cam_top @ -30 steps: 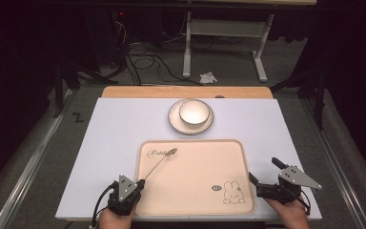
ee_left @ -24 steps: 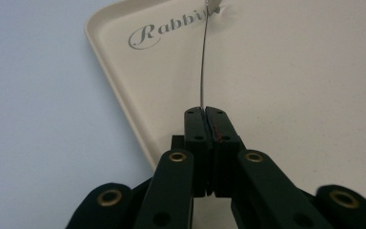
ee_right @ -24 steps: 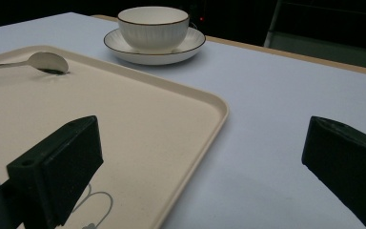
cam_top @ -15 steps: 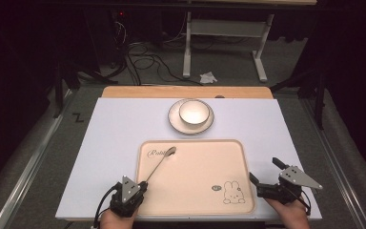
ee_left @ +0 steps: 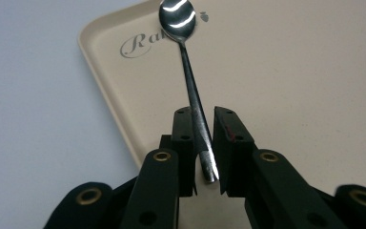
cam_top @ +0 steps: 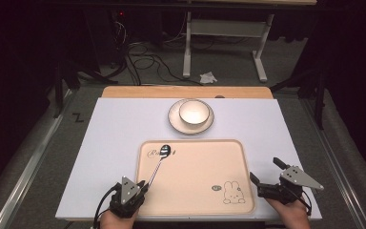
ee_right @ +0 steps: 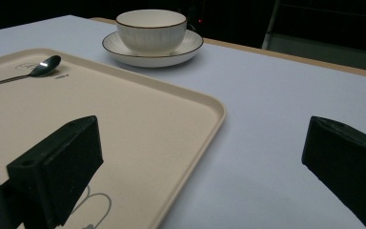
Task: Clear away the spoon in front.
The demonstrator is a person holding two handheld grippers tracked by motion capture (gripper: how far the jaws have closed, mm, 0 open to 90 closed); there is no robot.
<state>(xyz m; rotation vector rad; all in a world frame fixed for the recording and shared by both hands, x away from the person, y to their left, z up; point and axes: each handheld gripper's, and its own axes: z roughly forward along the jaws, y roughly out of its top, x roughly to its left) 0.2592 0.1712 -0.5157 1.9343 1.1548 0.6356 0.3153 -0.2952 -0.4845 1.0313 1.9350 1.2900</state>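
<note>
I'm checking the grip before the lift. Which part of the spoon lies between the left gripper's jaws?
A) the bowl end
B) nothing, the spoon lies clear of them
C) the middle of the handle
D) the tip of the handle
D: in the left gripper view the spoon's handle tip sits between the left gripper's jaws, its bowl far out over the tray.

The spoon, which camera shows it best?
The left gripper view: the spoon runs from bowl to handle end, which lies between the left gripper's fingers. The high view shows it small on the tray; the right gripper view catches just its bowl and some handle.
</note>
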